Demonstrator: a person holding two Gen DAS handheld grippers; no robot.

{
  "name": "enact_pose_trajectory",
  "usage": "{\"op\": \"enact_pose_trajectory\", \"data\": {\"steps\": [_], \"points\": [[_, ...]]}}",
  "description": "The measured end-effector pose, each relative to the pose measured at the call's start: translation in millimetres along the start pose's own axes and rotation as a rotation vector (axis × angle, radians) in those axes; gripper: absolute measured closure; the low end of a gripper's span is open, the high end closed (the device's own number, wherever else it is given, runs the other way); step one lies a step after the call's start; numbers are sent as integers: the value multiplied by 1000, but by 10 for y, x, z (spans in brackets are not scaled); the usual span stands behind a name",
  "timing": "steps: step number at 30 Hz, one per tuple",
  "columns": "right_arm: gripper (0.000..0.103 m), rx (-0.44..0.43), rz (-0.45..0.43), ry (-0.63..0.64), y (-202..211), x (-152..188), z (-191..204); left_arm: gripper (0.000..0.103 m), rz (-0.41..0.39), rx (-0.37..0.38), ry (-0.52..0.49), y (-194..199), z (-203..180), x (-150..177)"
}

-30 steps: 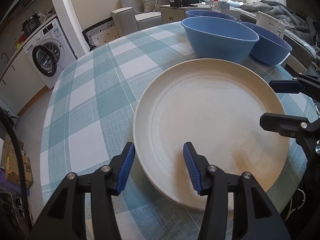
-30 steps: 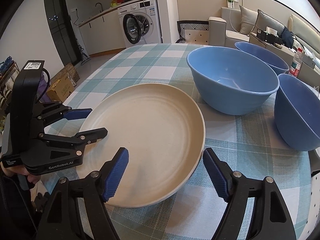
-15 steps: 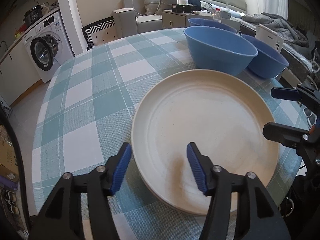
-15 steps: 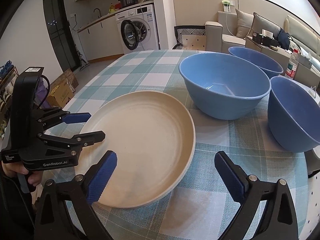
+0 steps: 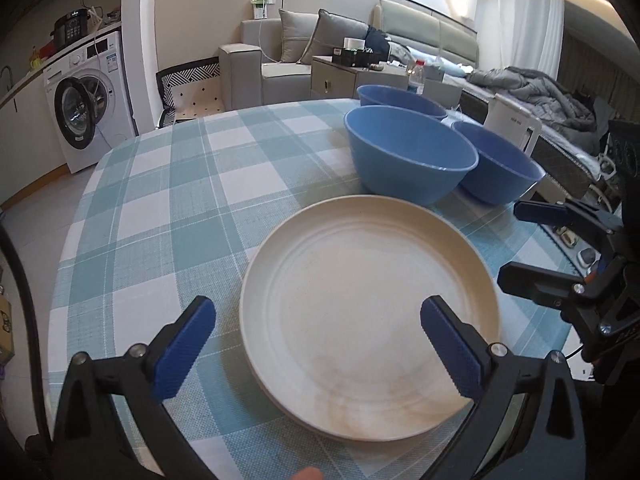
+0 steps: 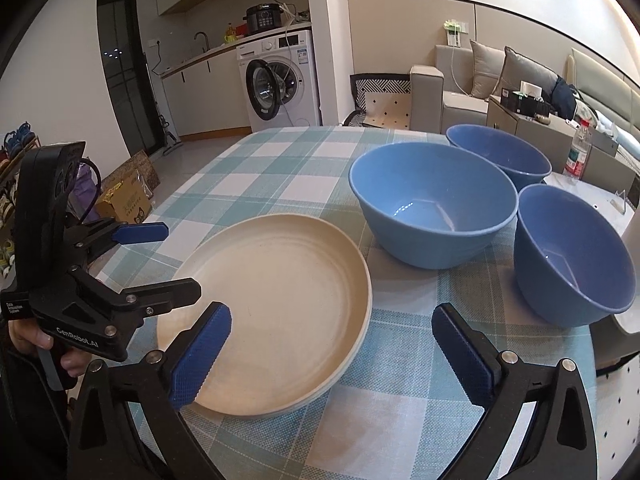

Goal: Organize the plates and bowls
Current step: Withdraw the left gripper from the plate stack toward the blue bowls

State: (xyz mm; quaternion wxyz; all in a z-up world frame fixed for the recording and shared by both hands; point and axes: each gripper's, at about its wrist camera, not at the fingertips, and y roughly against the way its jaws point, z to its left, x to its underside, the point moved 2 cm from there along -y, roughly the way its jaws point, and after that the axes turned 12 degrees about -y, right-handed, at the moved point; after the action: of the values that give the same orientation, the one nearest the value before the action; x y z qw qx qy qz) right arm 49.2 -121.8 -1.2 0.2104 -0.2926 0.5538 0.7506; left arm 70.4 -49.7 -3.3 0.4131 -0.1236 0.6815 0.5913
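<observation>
Plates sit as a cream stack on the checked tablecloth, near its close edge, with three blue bowls behind them. In the left wrist view, the left gripper is released, its blue pads spread wide and holding nothing; one pad hangs over the cloth beside the stack, the other over the stack's inside. The nearest bowl stands just behind the stack, almost touching its far rim. The right gripper hangs beside the stack on the opposite side, also spread.

In the right wrist view, the right gripper is released too, one pad over the stack's near rim and one over bare cloth. The large bowl and the smaller bowl crowd the far side, a third bowl behind them.

Likely trouble: sliding the stack away would bump the large bowl, and a one-sided pinch on the rim could tip the upper plates. Open room lies on the cloth beyond the stack toward the washing machine.
</observation>
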Motion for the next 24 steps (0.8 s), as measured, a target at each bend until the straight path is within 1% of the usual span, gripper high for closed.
{"op": "enact_pose_trajectory", "data": {"steps": [2, 5, 11, 14, 17, 24], "points": [[1, 0, -8, 5, 39, -14, -1, 0, -15, 19, 8, 29, -9, -20], [1, 3, -27, 15, 122, -49, -2, 0, -29, 2, 7, 75, -16, -56], [1, 3, -71, 23, 297, -173, -13, 0, -55, -3, 25, 139, -10, -131], [1, 3, -81, 26, 361, -214, -29, 0, -64, -14, 40, 131, -21, -195], [1, 3, -90, 26, 415, -253, -52, 0, -72, -2, 56, 120, -36, -253], [1, -5, -112, 43, 502, -346, -116, 0, -95, -20, 47, 142, -62, -406]]}}
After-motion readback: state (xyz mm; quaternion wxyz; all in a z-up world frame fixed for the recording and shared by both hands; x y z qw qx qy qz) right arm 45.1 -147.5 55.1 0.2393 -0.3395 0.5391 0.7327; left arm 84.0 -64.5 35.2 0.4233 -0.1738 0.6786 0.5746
